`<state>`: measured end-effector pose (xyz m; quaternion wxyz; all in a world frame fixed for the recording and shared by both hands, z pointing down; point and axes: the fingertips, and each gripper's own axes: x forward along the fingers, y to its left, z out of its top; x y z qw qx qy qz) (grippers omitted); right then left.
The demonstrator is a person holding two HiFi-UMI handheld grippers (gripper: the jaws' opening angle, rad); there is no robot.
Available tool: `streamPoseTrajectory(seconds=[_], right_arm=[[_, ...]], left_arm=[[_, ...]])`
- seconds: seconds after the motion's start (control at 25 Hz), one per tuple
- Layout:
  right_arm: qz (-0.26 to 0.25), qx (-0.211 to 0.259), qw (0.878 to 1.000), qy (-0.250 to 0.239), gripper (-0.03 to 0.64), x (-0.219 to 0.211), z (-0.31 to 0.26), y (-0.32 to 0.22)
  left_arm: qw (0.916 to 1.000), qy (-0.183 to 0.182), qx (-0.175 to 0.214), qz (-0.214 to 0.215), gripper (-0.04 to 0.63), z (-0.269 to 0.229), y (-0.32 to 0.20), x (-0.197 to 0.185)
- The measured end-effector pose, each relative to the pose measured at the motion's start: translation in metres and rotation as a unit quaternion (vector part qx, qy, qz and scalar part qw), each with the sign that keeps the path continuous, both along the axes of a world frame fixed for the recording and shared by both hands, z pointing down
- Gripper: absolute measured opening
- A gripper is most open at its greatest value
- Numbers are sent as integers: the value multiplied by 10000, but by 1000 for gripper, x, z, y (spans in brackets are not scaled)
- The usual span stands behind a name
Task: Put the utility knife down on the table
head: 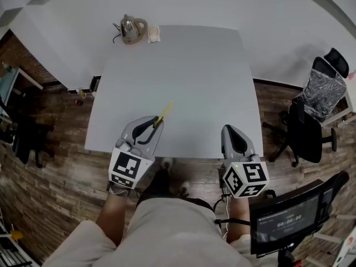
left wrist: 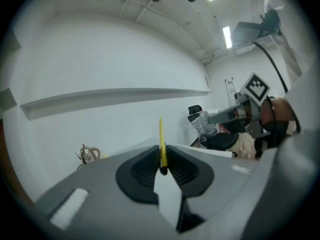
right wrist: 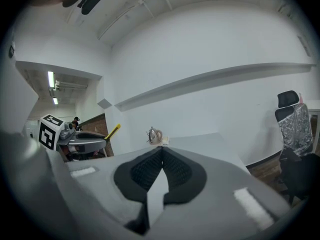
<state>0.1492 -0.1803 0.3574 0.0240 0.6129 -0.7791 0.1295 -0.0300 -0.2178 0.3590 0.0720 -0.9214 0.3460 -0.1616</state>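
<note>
A slim yellow utility knife sticks forward out of my left gripper, above the near left part of the grey table. In the left gripper view the knife stands on edge between the black pads, which are shut on its rear end. My right gripper hovers over the table's near right edge, jaws shut with nothing between them. From the right gripper view the knife shows at the left, poking out of the other gripper.
A metal kettle and a small white object stand at the table's far edge. A black office chair is to the right on the wooden floor, and a screen sits at the lower right. A white wall runs behind the table.
</note>
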Motion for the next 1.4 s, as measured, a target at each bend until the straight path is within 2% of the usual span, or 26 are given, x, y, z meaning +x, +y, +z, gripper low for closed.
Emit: streamPoseTrajectory(seconds=[0.4, 0.84, 1.04, 1.4], right_arm=[[460, -284, 9985, -111, 0, 3, 20, -22], [602, -544, 9966, -145, 0, 10, 38, -40], [666, -671, 9954, -140, 0, 14, 48, -44], [824, -887, 9924, -197, 0, 29, 63, -60]], left_arm=[[9982, -197, -413, 399, 54, 30, -42, 1], [9932, -354, -781, 785, 54, 57, -68, 26], [9907, -292, -1007, 861, 54, 70, -75, 33], [9835, -504, -1352, 1091, 54, 102, -90, 56]])
